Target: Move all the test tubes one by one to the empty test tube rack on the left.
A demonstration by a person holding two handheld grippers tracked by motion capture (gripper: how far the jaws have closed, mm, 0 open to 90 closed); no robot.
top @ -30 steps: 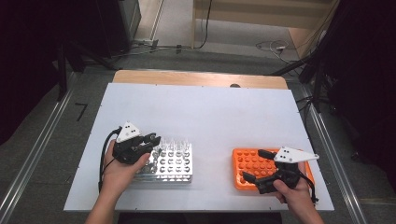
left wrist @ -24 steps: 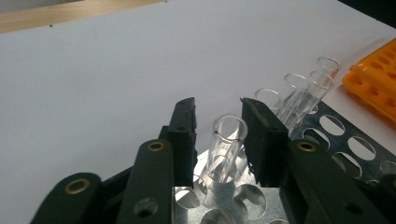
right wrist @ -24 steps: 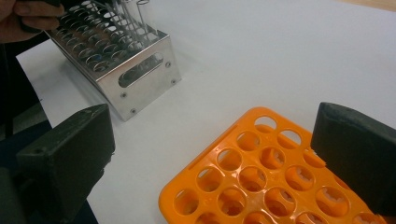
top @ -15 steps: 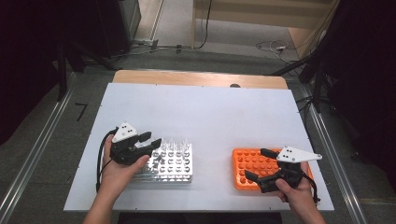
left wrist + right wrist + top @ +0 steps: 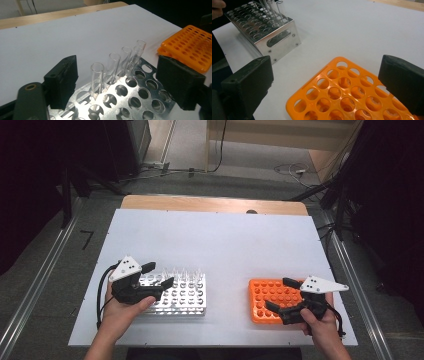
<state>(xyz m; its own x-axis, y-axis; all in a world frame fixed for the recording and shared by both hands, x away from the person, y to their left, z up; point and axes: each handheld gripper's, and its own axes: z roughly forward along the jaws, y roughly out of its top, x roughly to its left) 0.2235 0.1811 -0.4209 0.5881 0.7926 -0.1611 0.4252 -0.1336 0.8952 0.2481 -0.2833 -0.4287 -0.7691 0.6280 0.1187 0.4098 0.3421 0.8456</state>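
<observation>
Progress stands at the very start, by my judgement: every clear glass test tube (image 5: 97,79) stands in the shiny metal perforated rack (image 5: 187,295), and each hole seen in the orange plastic perforated rack (image 5: 272,296) is empty. If the work is moving tubes from one rack to the other, all of it remains.

Left gripper (image 5: 159,275) hovers over the metal rack's left end, jaws spread wide, holding nothing; in the left gripper view the nearest tube rises between the two black jaws, untouched. Right gripper (image 5: 281,295) sits over the orange rack's near right corner, jaws likewise wide apart and empty.

Count: two racks, one metal, one orange, well apart on the white tabletop (image 5: 220,240). Tubes form a single row along the metal rack's far edge; five are distinguishable in the left gripper view, though the farthest overlap, so the total is not certain. Two grippers, one per hand.
</observation>
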